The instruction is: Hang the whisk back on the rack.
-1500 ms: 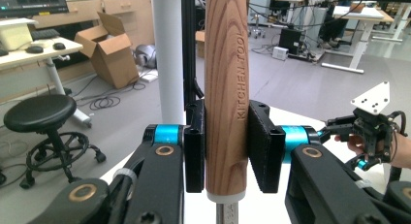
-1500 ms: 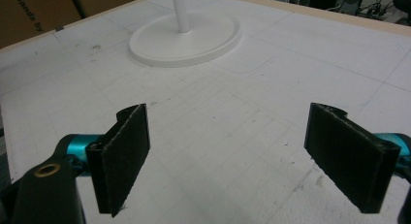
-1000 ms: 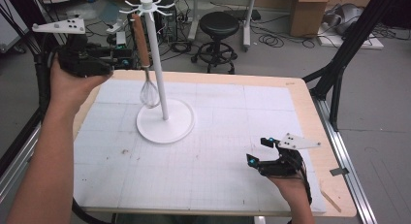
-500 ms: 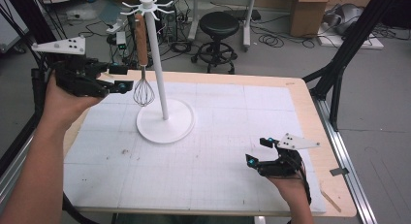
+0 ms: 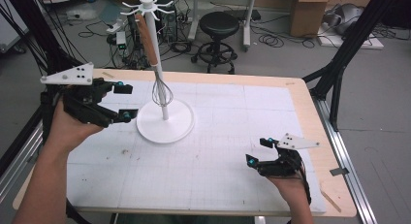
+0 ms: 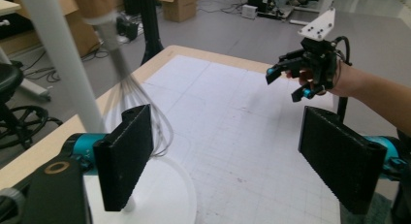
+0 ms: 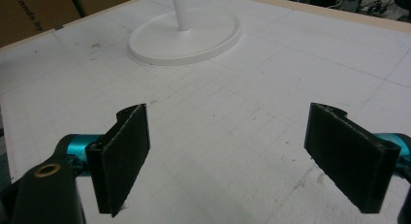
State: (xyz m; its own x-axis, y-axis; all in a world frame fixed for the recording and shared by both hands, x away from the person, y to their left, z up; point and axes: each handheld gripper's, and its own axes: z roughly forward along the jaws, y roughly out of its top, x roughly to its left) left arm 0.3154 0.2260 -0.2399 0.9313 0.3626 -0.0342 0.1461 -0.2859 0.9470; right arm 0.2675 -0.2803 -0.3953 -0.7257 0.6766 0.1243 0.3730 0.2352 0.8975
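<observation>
A whisk with a wooden handle (image 5: 147, 40) and wire head (image 5: 162, 90) hangs from a hook of the white stand (image 5: 165, 124) at the table's back left. My left gripper (image 5: 124, 101) hovers just left of the wire head, apart from it. Its jaws have just been opening and nothing is between them. In the left gripper view the blurred whisk (image 6: 131, 98) sits beyond the left jaw of that gripper (image 6: 232, 161), beside the stand's pole (image 6: 63, 59). My right gripper (image 5: 257, 151) rests low at the front right, open and empty. From the right gripper (image 7: 232, 156) the stand's base (image 7: 184, 37) lies ahead.
A white gridded mat (image 5: 218, 151) covers the wooden table (image 5: 310, 117). Behind the table are a black stool (image 5: 220, 25), cardboard boxes (image 5: 310, 10) and floor cables. A black frame leg (image 5: 339, 64) rises at the right.
My left gripper has let go of the whisk's handle, opened, and dropped down and to the left. The whisk now hangs free on the stand. The right gripper has stayed put.
</observation>
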